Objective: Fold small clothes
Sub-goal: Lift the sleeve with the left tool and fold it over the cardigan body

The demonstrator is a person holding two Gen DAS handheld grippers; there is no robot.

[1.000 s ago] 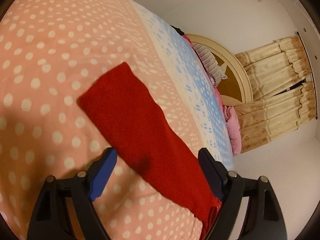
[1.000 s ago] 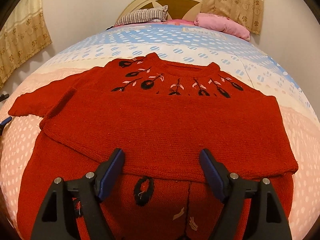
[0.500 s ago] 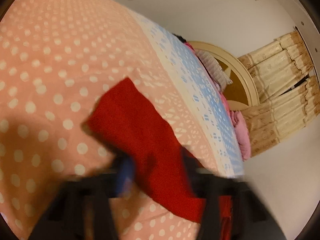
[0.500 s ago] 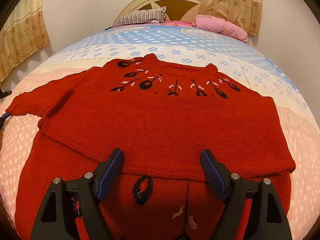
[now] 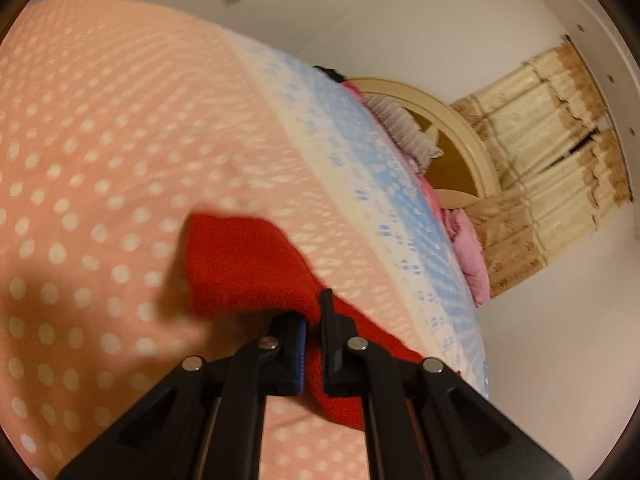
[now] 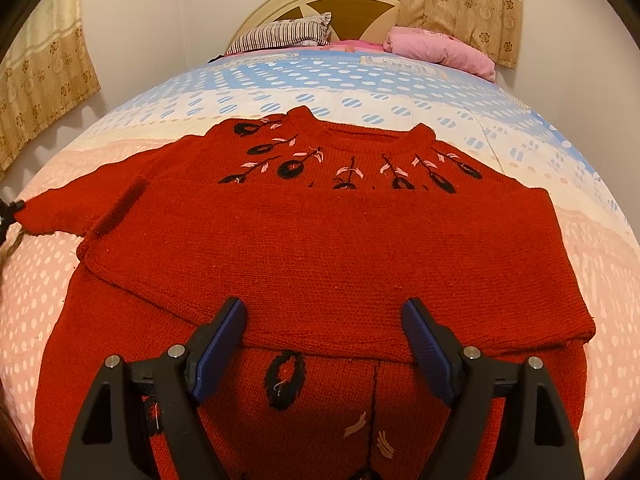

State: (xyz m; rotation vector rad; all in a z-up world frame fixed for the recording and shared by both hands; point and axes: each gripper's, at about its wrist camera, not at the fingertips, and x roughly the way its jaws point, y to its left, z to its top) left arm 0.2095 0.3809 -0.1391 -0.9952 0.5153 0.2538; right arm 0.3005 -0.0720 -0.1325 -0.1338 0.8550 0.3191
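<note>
A red knitted sweater (image 6: 320,240) with black and pink flower embroidery lies on the bed, one sleeve folded across its chest. My left gripper (image 5: 314,320) is shut on the other red sleeve (image 5: 248,260) and lifts its end off the bedspread. That sleeve end shows at the far left of the right wrist view (image 6: 48,212). My right gripper (image 6: 324,332) is open and empty, hovering over the sweater's lower body.
The bed has a pink dotted bedspread (image 5: 100,160) turning blue (image 6: 320,76) toward the headboard (image 6: 344,4). A striped pillow (image 6: 280,36) and a pink pillow (image 6: 440,52) lie at the head. Curtains (image 5: 552,152) hang behind.
My left gripper has closed on the sleeve and lifted its end, which now bunches up. The right gripper has stayed almost still.
</note>
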